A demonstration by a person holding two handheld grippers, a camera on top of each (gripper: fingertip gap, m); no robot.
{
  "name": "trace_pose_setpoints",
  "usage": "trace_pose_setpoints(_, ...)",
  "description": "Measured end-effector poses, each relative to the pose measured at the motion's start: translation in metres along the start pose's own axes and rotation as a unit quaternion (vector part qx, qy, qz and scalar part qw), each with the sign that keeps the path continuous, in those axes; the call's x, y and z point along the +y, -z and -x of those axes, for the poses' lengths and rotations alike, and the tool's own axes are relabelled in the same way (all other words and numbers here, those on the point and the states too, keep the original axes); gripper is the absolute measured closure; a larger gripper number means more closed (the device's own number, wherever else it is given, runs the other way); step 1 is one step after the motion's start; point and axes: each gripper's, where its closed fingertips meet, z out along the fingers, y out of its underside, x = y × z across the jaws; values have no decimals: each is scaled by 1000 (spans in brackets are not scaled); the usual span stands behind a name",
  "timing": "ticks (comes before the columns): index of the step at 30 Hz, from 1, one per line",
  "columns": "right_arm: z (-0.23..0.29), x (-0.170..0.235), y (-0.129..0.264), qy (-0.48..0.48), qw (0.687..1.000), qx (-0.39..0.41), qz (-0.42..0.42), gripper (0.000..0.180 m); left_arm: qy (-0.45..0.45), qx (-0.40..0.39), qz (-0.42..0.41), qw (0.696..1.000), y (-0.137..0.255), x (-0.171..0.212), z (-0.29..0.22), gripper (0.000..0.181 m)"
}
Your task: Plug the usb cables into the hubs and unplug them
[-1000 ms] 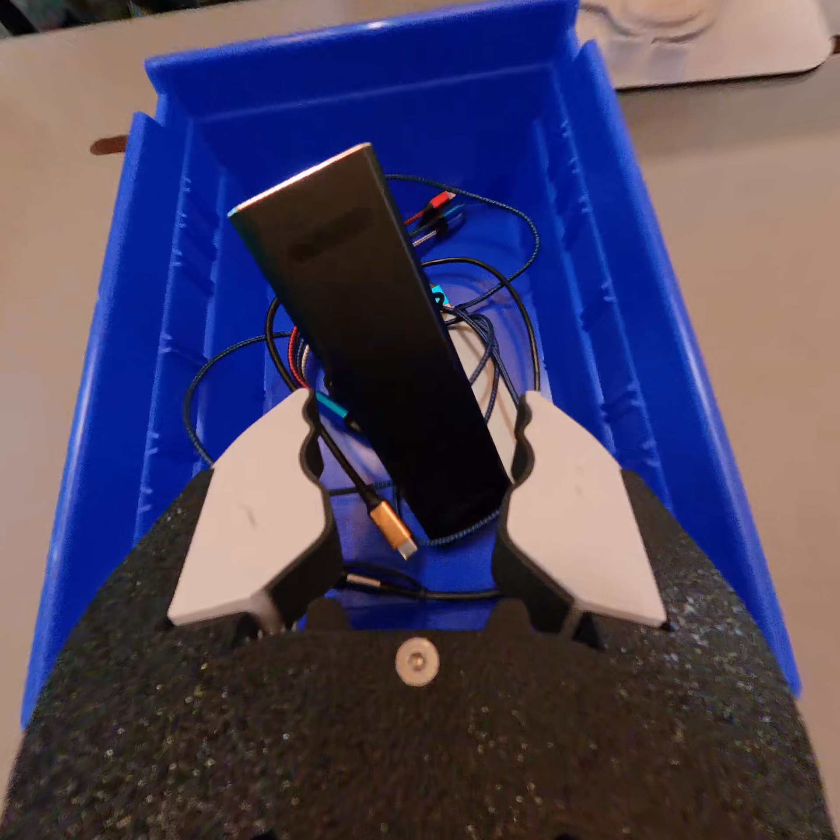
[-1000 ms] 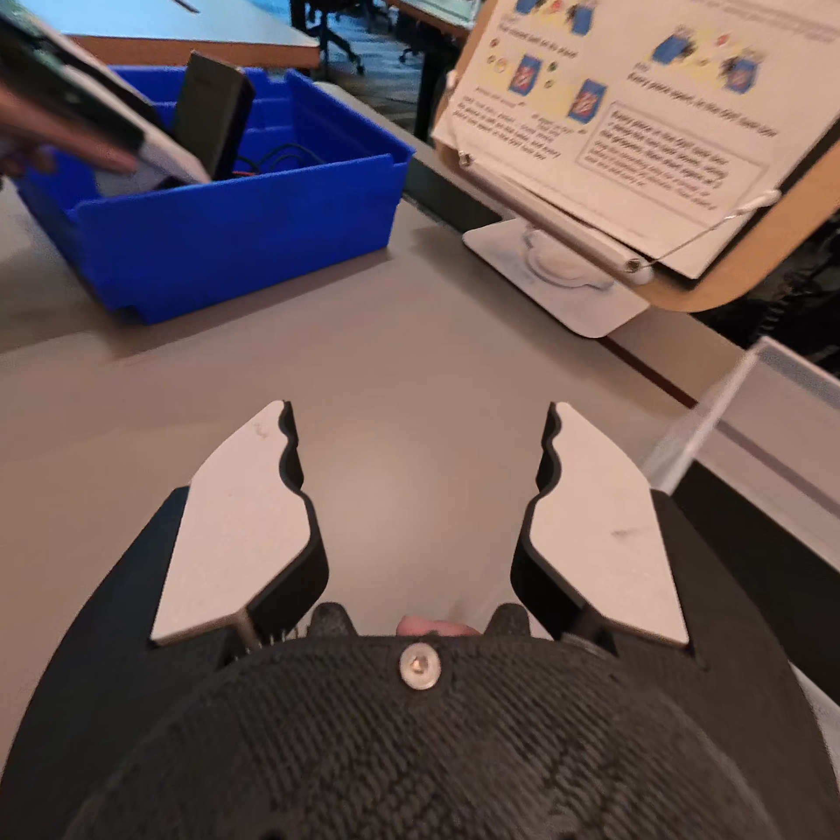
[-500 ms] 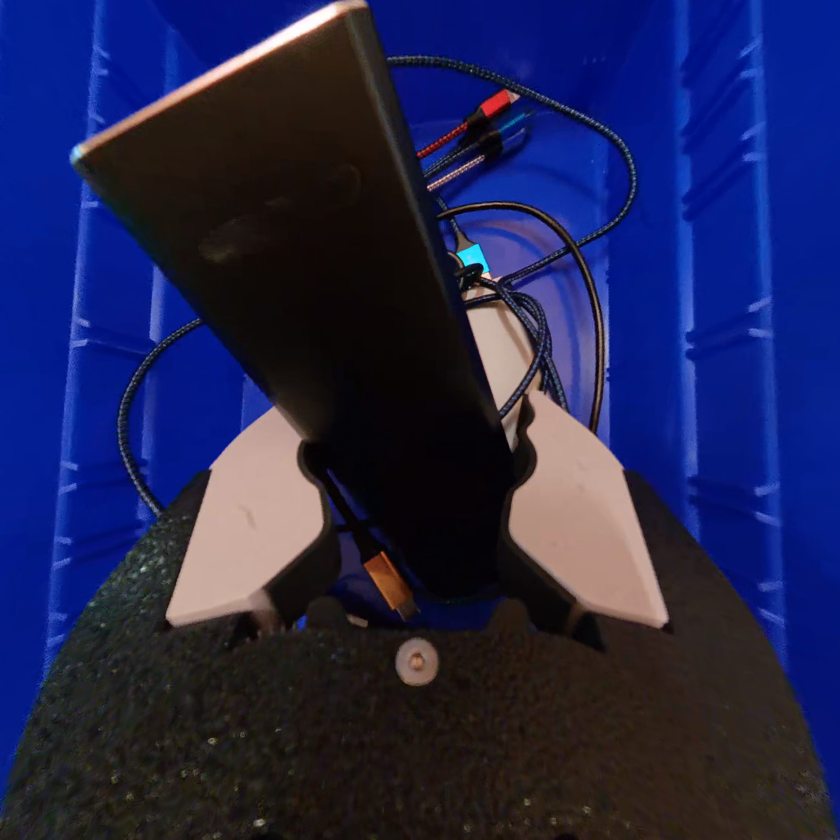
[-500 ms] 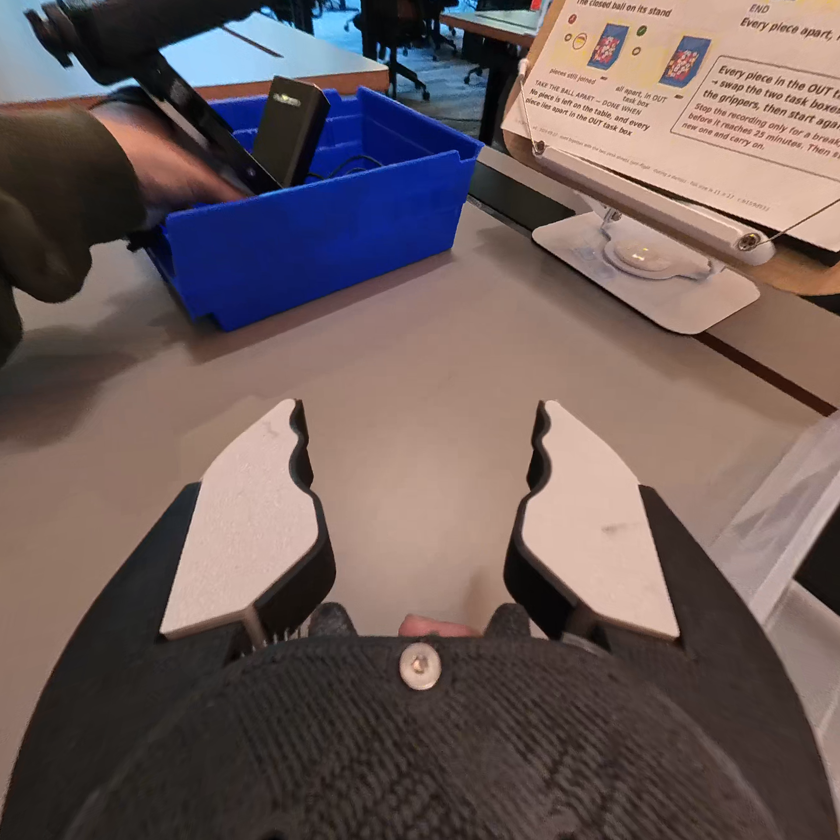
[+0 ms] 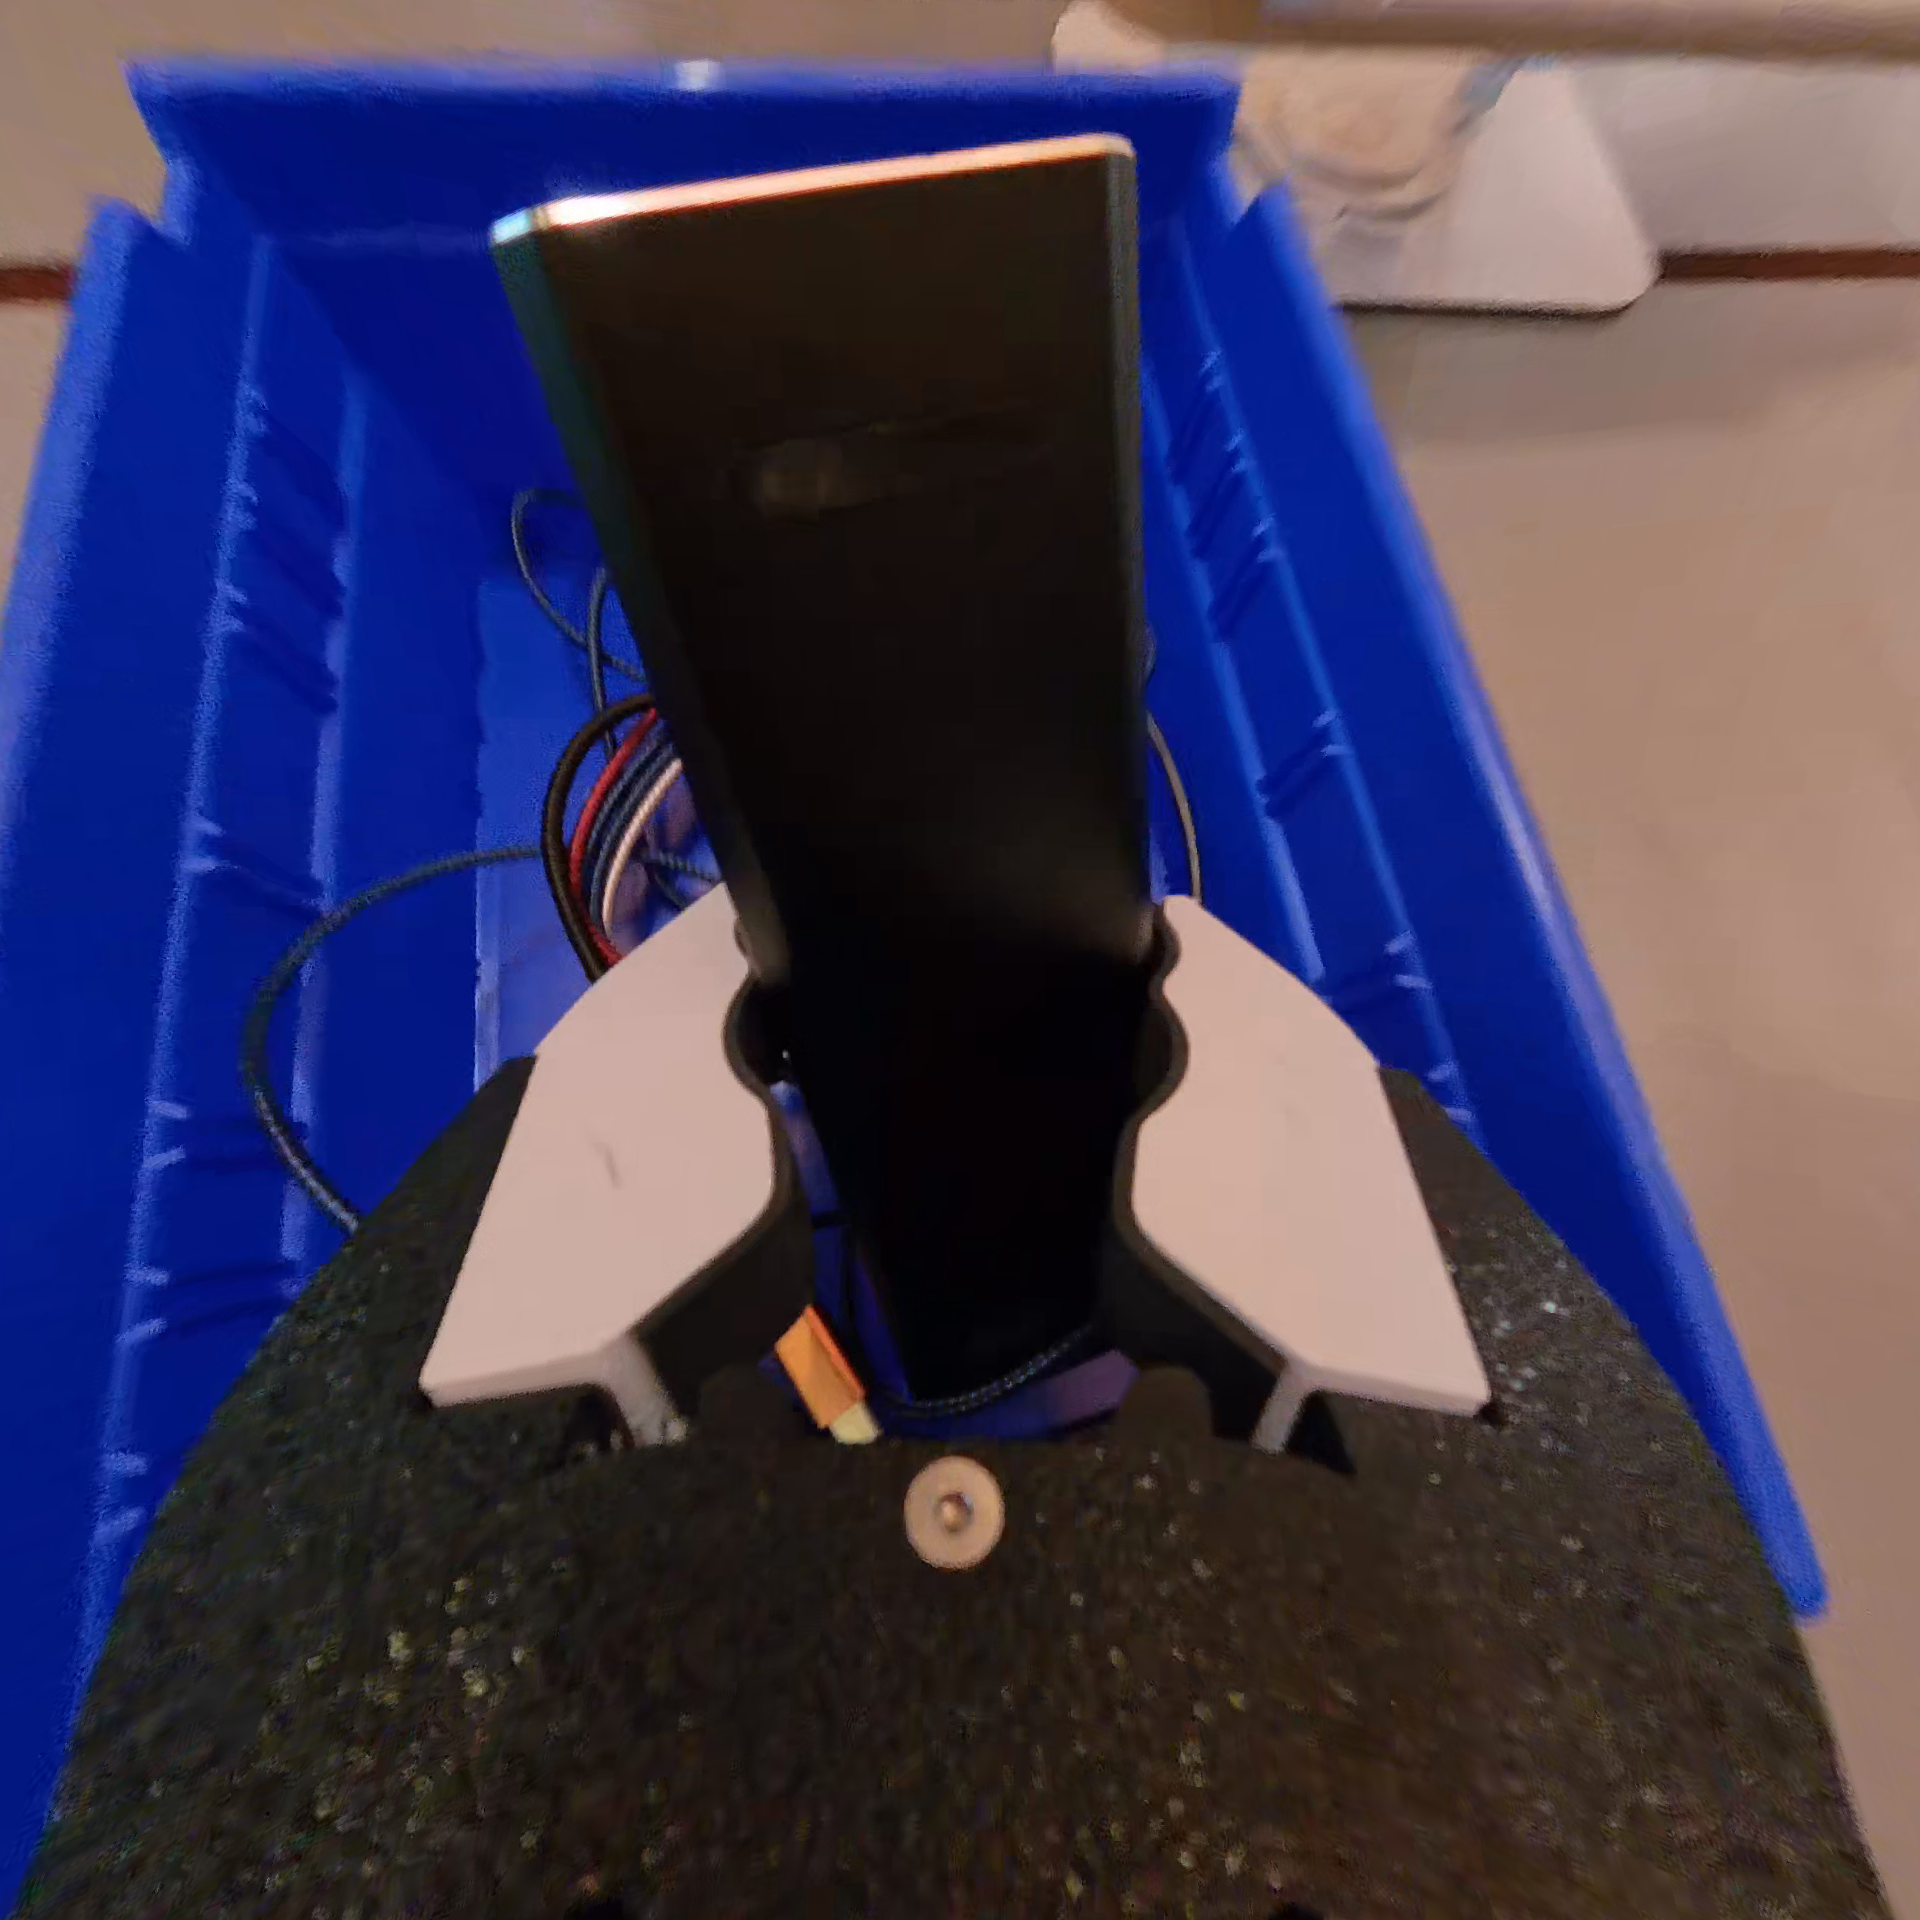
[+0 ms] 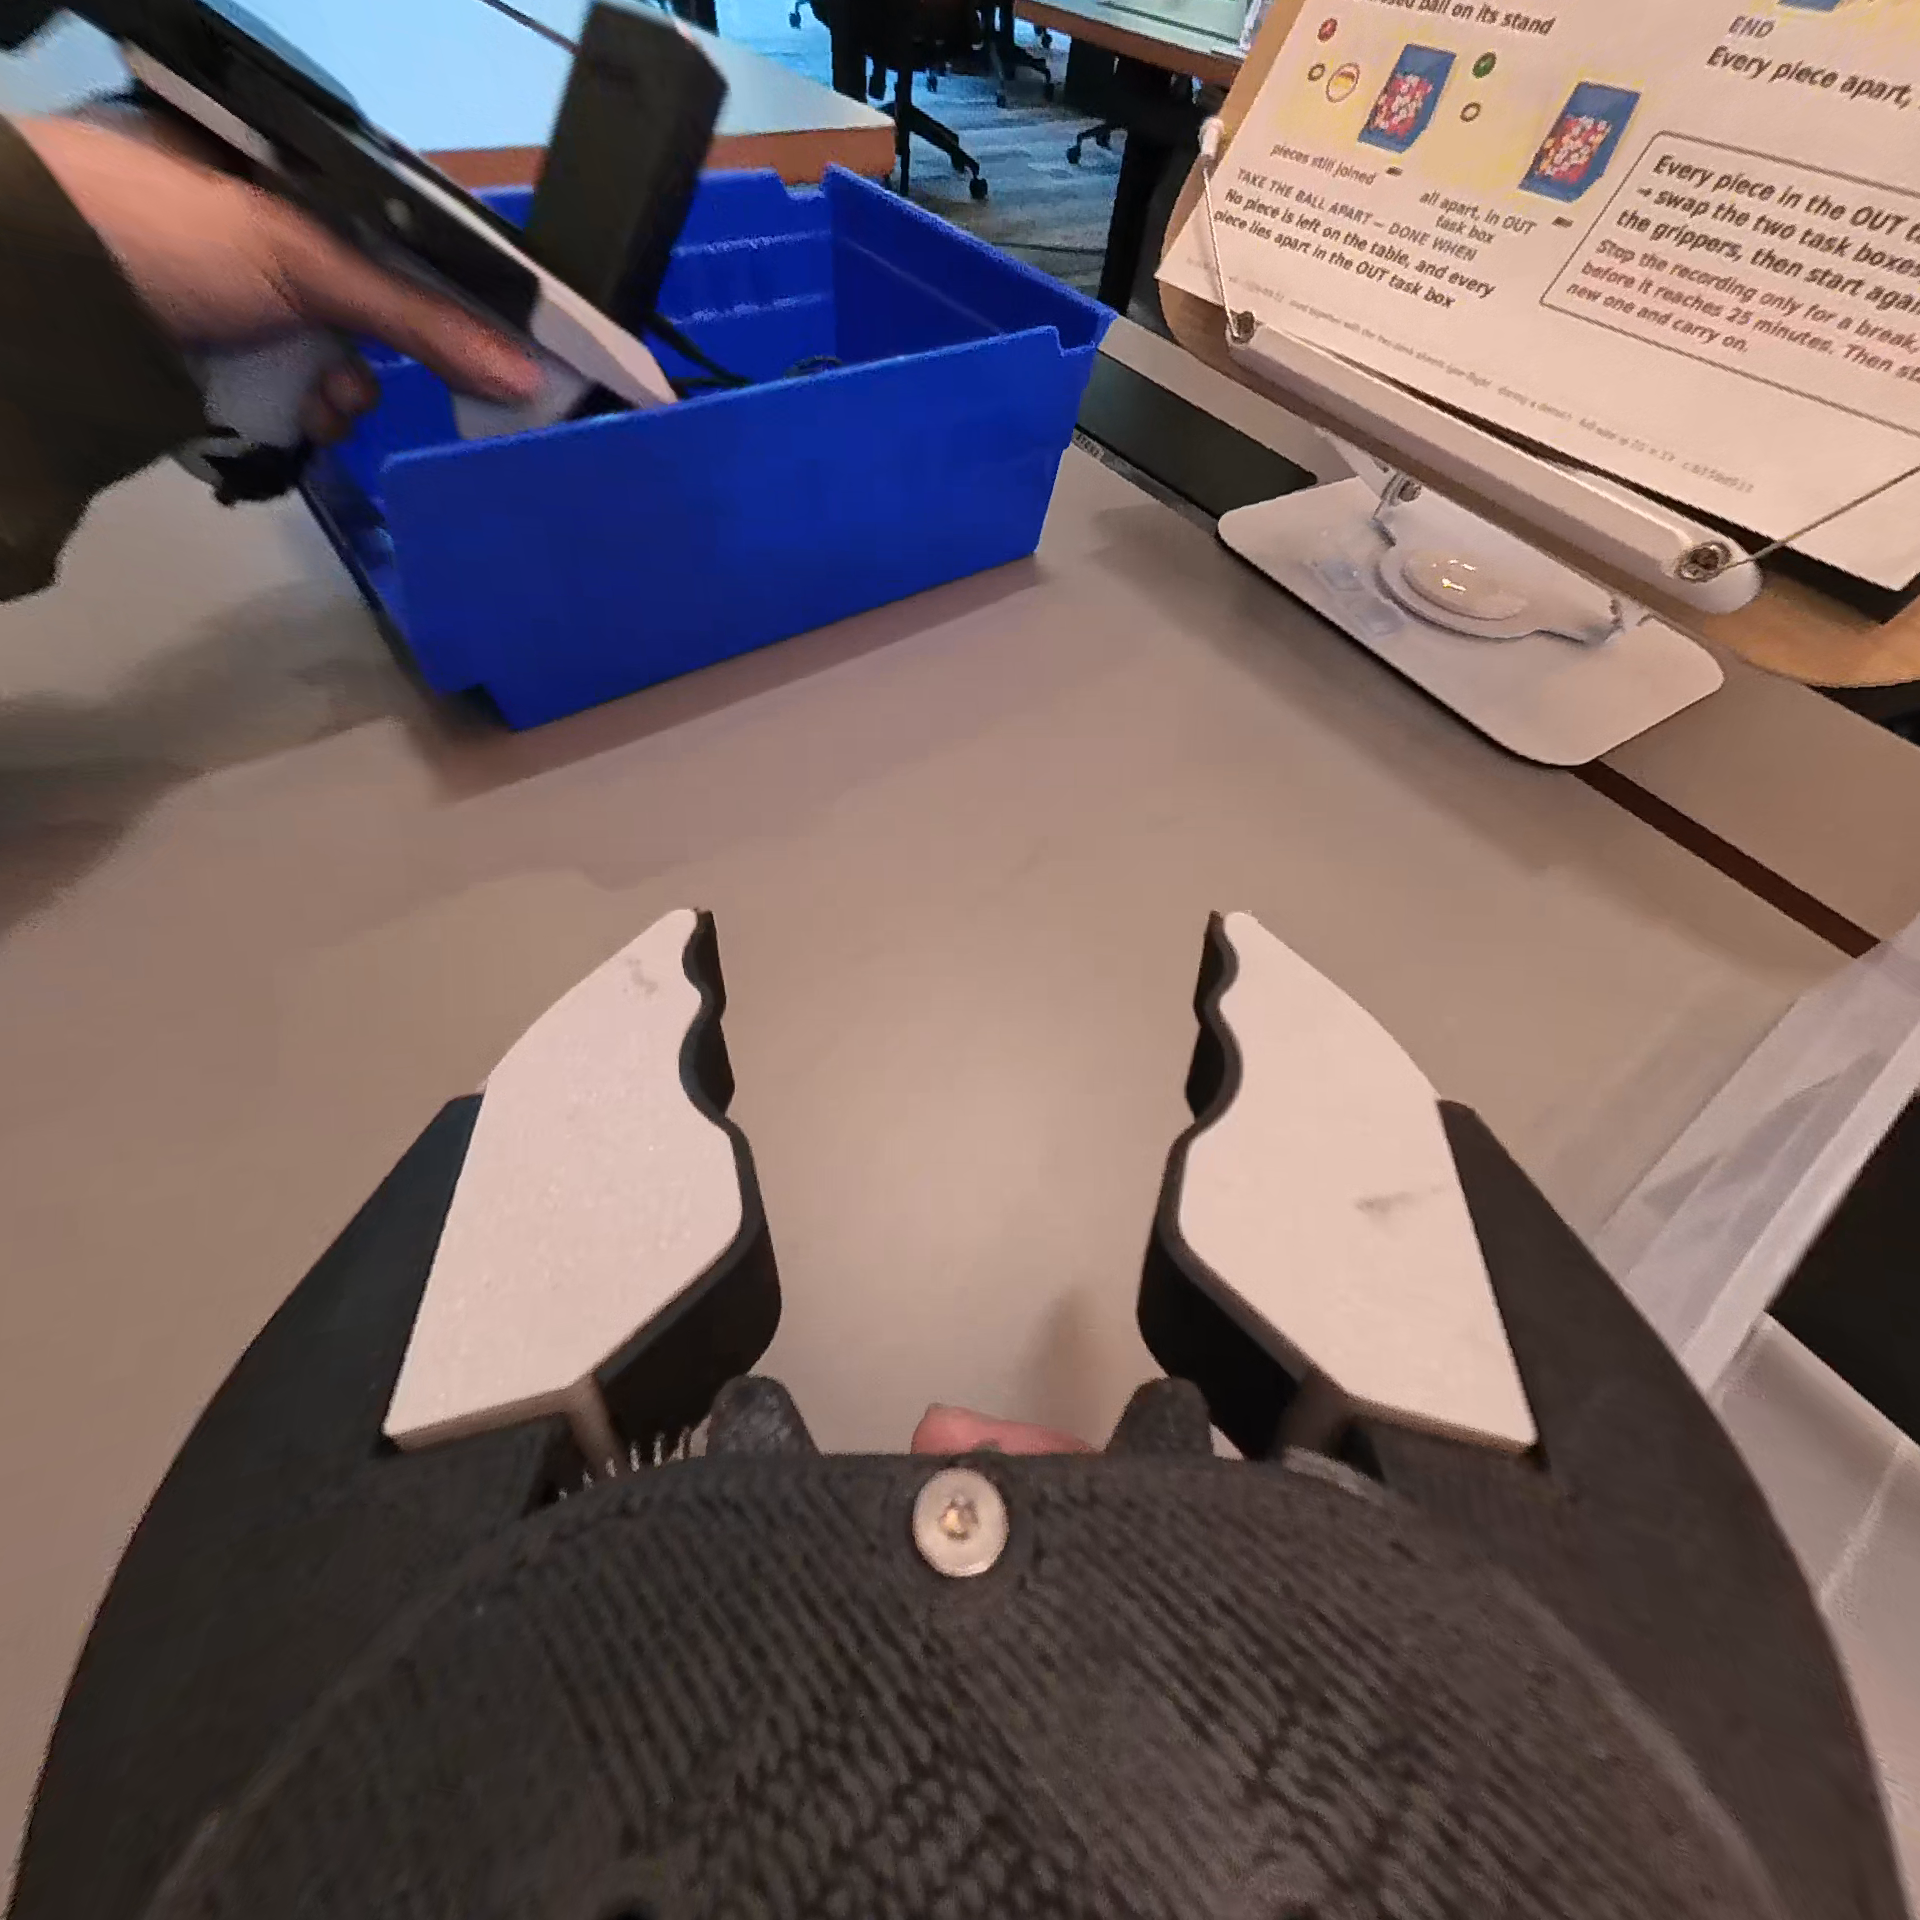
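Clamping the black hub above the blue bin, the left gripper holds it upright; the right gripper hovers spread apart over the table.

Grey tabletop, office chairs bkgd, blue carpet

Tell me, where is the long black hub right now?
The black hub stands tilted between the left gripper fingers, sticking up out of the blue bin, above the tangled cables. In the right wrist view it sits far left.

hub hiding cables, instruction sheet cropped
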Motion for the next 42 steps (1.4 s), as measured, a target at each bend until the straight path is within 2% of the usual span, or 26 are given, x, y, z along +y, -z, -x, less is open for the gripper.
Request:
trace_pose_setpoints(6,11,-4,-1,32,999,3,7,93,-26,107,-148,983,46,-42,-16,115)
trace_pose_setpoints(11,40,-20,-2,15,999,-39,-23,92,-1,247,-278,928,116,-76,-42,117)
trace_pose_setpoints(15,62,-39,2,7,997,-53,-56,93,18,317,-313,895,160,-89,-63,118)
trace_pose_setpoints(17,73,-56,12,23,994,-56,-89,93,32,375,-337,863,188,-95,-81,117)
trace_pose_setpoints(21,83,-99,49,69,983,-37,-164,90,1,486,-390,782,249,-95,-130,118)
trace_pose_setpoints(24,84,-129,80,115,968,8,-224,91,-40,547,-385,743,270,-82,-171,118)
trace_pose_setpoints(28,99,-145,105,274,926,55,-253,95,-106,576,-367,723,262,-51,-220,118)
trace_pose_setpoints(30,105,-136,104,333,917,54,-214,93,-132,571,-352,730,242,-37,-236,118)
trace_pose_setpoints(32,109,-127,103,366,907,44,-204,102,-141,571,-329,738,219,-24,-248,118)
trace_pose_setpoints(34,123,-111,100,340,920,-49,-191,112,-142,584,-314,735,201,-14,-259,118)
trace_pose_setpoints(36,127,-104,102,260,935,-139,-195,117,-151,593,-307,729,187,-4,-269,118)
trace_pose_setpoints(39,98,-107,96,126,951,-166,-228,122,-177,617,-286,711,177,15,-284,118)
trace_pose_setpoints(42,95,-104,98,62,936,-239,-251,112,-212,640,-251,694,172,36,-300,118)
